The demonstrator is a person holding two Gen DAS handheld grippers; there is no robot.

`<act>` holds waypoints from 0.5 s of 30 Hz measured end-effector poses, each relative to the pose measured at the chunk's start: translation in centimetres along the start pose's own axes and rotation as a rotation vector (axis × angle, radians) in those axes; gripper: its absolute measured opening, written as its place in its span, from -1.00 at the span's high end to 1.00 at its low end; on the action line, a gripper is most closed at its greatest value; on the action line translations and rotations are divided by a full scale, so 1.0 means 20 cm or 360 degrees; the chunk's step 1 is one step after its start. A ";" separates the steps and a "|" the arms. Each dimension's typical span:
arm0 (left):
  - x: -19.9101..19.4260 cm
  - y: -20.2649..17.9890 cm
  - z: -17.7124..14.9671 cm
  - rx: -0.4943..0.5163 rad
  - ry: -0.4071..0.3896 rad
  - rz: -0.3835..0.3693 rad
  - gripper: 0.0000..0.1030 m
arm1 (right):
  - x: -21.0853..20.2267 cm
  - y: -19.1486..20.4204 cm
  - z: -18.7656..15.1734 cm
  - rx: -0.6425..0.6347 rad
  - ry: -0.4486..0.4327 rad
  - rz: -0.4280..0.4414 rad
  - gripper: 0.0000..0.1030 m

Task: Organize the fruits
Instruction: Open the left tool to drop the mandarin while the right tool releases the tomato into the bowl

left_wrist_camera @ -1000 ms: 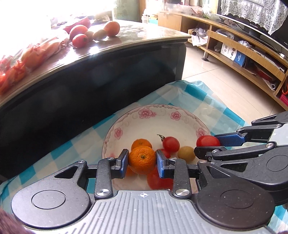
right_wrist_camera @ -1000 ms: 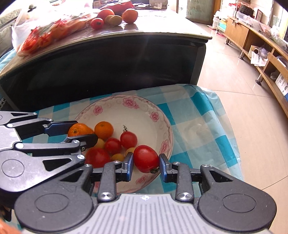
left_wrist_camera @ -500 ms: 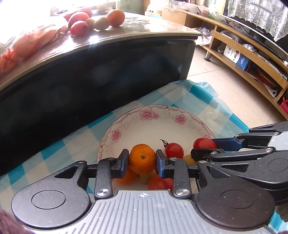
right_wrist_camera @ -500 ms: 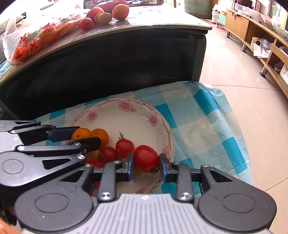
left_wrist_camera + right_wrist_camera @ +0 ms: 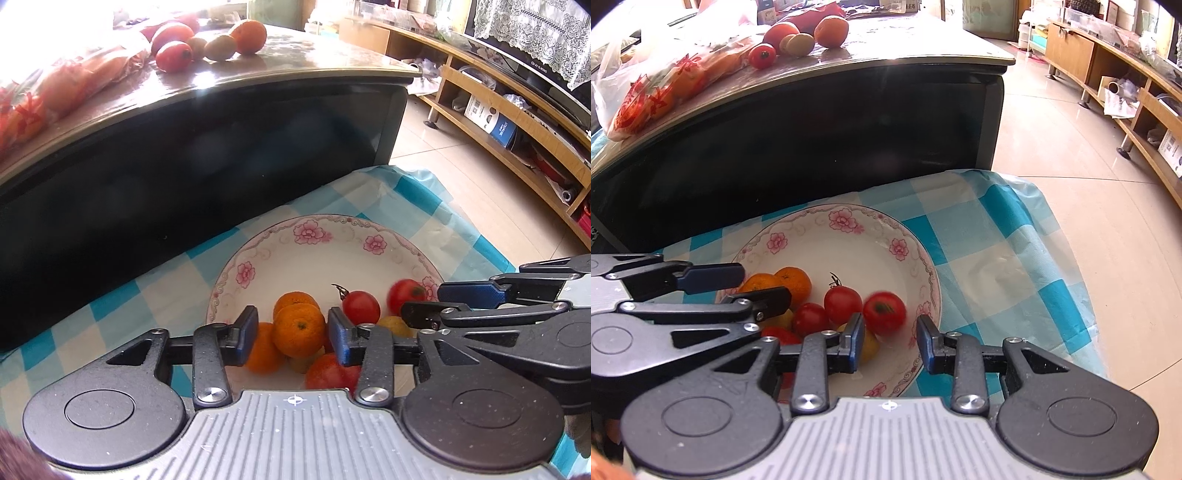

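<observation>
Fruits (image 5: pixel 173 55) crowd table (image 5: pixel 295 62) behind plate (image 5: pixel 314 254).

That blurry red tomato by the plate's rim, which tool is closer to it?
The right tool. The tomato sits just ahead of its open fingers, touching neither. The left tool is farther off across the plate, open around an orange.

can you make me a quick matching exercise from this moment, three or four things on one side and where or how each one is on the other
Things:
1. left tool
2. blurred red tomato
3. flowered white plate
4. clear plastic bag of fruit

States:
a. on the dark table top
b. open, with a small orange mandarin between its fingers
c. on the blue checked cloth
d. in the plate, between the open right tool's fingers

Pairs: 1-b, 2-d, 3-c, 4-a
</observation>
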State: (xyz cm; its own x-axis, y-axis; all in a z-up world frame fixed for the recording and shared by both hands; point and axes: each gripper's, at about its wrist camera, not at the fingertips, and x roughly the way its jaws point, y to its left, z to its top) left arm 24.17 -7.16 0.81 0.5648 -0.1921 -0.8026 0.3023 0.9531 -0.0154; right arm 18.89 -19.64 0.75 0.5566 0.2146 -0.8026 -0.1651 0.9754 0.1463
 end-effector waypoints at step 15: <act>-0.18 0.02 -0.14 0.0006 -0.0039 0.0060 -0.47 | -0.17 0.06 -0.12 0.0000 -0.0033 0.0004 0.22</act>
State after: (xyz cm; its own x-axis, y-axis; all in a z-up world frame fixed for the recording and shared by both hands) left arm 20.04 -5.36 2.00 0.5946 -0.1621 -0.7875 0.2834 0.9589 0.0166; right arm 14.82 -19.25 2.23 0.5731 0.2181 -0.7899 -0.1666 0.9748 0.1483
